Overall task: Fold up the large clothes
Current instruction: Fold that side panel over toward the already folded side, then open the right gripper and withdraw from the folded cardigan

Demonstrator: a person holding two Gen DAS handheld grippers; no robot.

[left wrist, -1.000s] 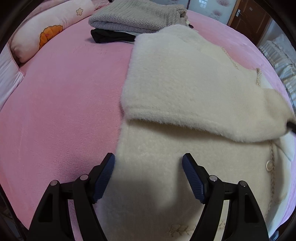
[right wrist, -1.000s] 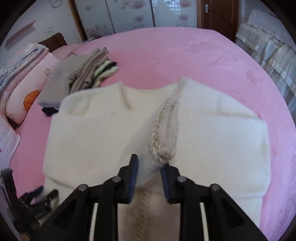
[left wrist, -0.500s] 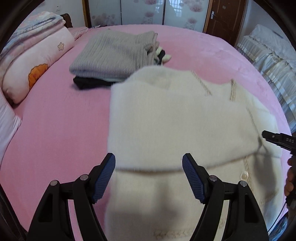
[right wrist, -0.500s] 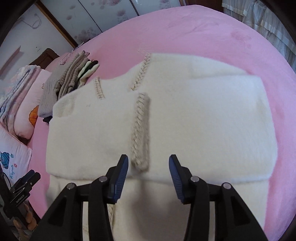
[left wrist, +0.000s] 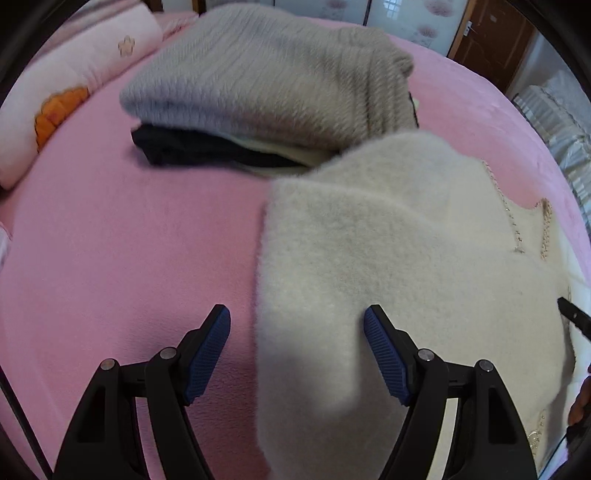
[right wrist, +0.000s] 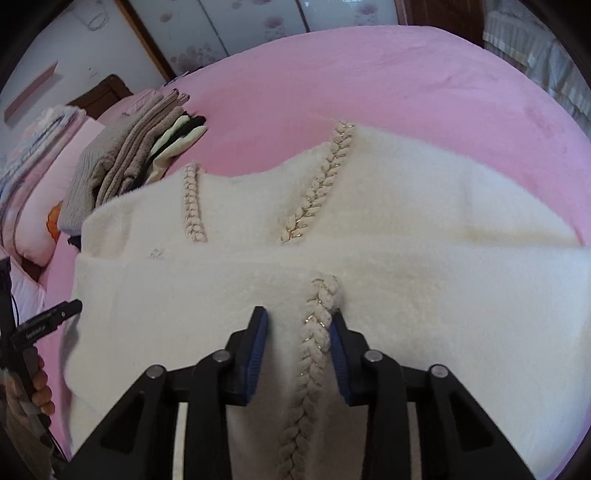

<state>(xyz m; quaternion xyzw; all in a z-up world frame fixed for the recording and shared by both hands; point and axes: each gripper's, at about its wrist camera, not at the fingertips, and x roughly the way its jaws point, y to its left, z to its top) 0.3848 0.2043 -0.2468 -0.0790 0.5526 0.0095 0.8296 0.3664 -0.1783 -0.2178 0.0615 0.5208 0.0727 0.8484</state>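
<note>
Left wrist view first: my left gripper [left wrist: 297, 349] has its blue pads spread wide, and the left edge of the cream fuzzy cardigan [left wrist: 388, 266] runs up between them, gripped by neither. That edge lies on the pink bedspread [left wrist: 110, 240], the garment spreading away to the right and ahead. Beyond it sits a stack of folded clothes [left wrist: 266, 92], grey knit on top, dark and pale layers beneath, the cardigan's far corner just reaching it. A pink pillow [left wrist: 62, 96] lies at the far left.

From the right wrist view, my right gripper [right wrist: 299, 347] is at a narrower gap, its pads on either side of the braided trim [right wrist: 314, 332] at the folded edge; I cannot tell whether they actually pinch the fabric. The cardigan [right wrist: 424, 295] lies folded over itself here, two more braided strips showing on the layer behind. Farther off, the bedspread [right wrist: 406, 92] stretches towards the sliding wardrobe doors [right wrist: 240, 33], with the folded stack [right wrist: 122, 166] at the left.
</note>
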